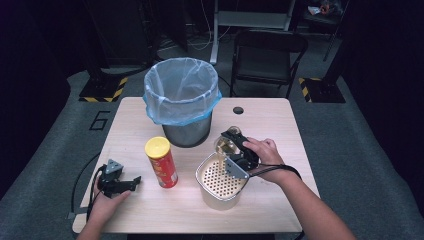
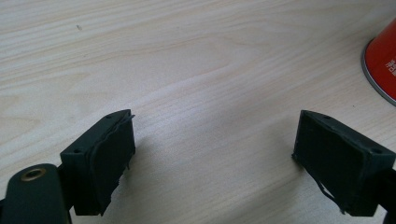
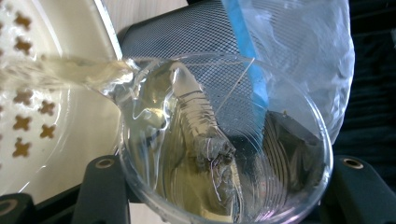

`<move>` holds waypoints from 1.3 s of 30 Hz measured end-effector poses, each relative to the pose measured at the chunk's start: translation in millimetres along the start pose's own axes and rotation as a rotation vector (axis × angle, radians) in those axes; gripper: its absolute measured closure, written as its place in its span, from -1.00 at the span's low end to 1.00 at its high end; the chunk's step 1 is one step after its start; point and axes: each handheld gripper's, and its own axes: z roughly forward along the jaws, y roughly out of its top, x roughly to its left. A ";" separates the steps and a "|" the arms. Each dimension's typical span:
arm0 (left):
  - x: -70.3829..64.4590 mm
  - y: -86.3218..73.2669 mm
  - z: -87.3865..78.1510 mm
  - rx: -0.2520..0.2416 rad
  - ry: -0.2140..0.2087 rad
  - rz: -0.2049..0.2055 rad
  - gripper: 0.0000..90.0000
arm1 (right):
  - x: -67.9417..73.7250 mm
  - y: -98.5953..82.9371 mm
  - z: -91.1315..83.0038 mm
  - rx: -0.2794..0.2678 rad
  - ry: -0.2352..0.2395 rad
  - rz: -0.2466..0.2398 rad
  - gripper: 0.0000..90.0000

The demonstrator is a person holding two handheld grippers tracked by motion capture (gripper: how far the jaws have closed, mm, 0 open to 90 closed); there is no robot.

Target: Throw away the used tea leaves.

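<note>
A: Start with the big things; what stands on the bench (image 1: 280, 125)?

B: A pale wooden bench; at its far middle a dark mesh bin (image 1: 186, 131) lined with a clear bag with a blue edge (image 1: 181, 90); nearer, right of centre, a cream pot (image 1: 220, 192) with a perforated insert (image 1: 219, 177) inside it; left of that an upright red crisp tube (image 1: 162, 163) with a yellow lid.

A: And the clear cup?

B: The clear plastic cup (image 1: 226, 145) sits tilted over the pot's far rim, just in front of the bin; the right hand-held gripper (image 1: 235, 152) has its two black jaws closed against the cup's sides; in the right gripper view the cup (image 3: 224, 149) lies nearly on its side, and a pale yellowish liquid (image 3: 60, 72) runs from its lip onto the perforated insert (image 3: 28, 93); the bin's mesh (image 3: 187, 37) and the bag (image 3: 299, 51) show behind it.

A: The other one?

B: The left hand-held gripper (image 1: 117, 181) rests low at the bench's near left, beside the tube but apart from it; in the left gripper view its jaws stand wide apart with bare wood (image 2: 196, 93) between them and nothing held; the tube's red base (image 2: 383, 65) shows at the right edge.
</note>
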 end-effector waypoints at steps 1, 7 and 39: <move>0.0 0.0 0.0 0.000 0.000 0.000 -0.73 | 2.3 1.5 -0.3 0.007 -0.016 -0.039 -0.12; 0.0 0.0 0.0 0.000 0.000 0.000 -0.73 | 13.9 12.4 -3.4 0.031 -0.066 -0.273 -0.11; -0.1 -0.1 0.2 -0.003 0.002 0.000 -0.73 | 20.6 28.7 -11.0 0.113 -0.141 -0.671 -0.12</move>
